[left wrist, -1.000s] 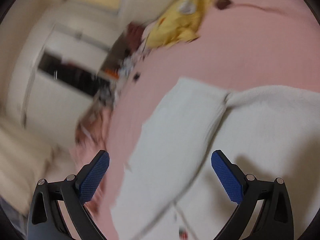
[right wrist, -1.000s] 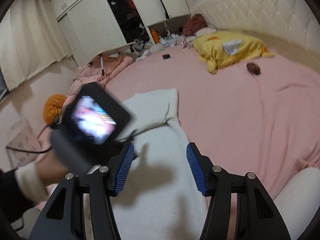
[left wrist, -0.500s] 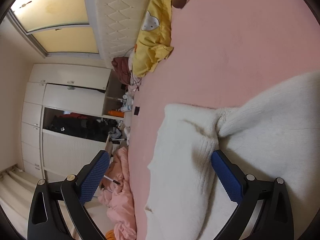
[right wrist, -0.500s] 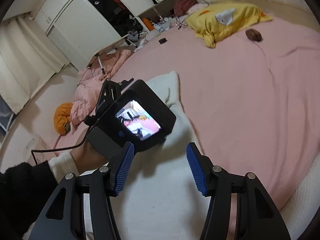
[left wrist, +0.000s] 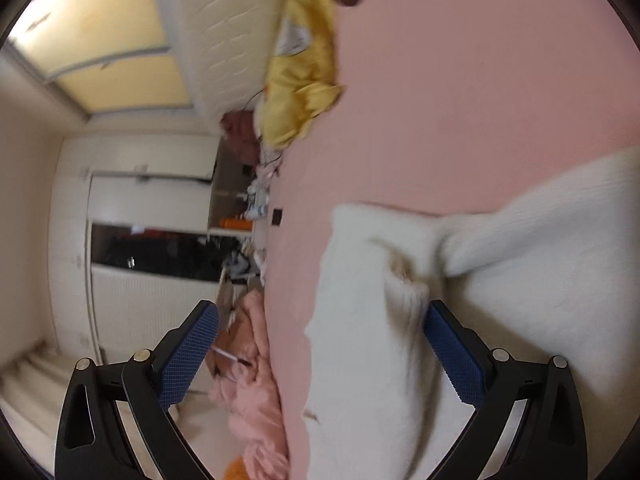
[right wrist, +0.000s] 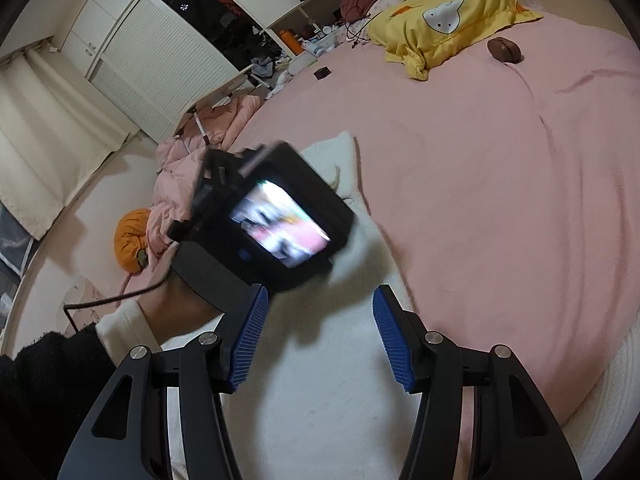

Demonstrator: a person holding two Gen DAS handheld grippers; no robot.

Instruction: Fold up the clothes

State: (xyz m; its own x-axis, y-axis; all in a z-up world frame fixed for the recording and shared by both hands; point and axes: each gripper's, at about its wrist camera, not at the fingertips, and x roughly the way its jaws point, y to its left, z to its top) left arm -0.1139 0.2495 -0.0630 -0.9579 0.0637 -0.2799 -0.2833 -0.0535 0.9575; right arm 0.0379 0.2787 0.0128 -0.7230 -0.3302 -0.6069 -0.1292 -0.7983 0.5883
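Note:
A white knit sweater (left wrist: 500, 304) lies spread on the pink bed (left wrist: 480, 100); it also shows in the right wrist view (right wrist: 320, 392). My left gripper (left wrist: 320, 354) is open and empty, rolled sideways, hovering over the sweater's sleeve (left wrist: 368, 280). My right gripper (right wrist: 318, 338) is open and empty above the sweater's body. The left gripper's back with its lit screen (right wrist: 276, 224) and the hand holding it fill the left middle of the right wrist view.
A yellow pillow (right wrist: 448, 24) and a small brown object (right wrist: 505, 50) lie at the far end of the bed. A pink quilt (right wrist: 188, 168) and an orange cushion (right wrist: 132, 240) lie on the floor to the left. A wardrobe (right wrist: 168, 60) stands behind.
The left gripper has rolled onto its side and moved up and forward over the sleeve. The right gripper has tilted down a little. Both stay open.

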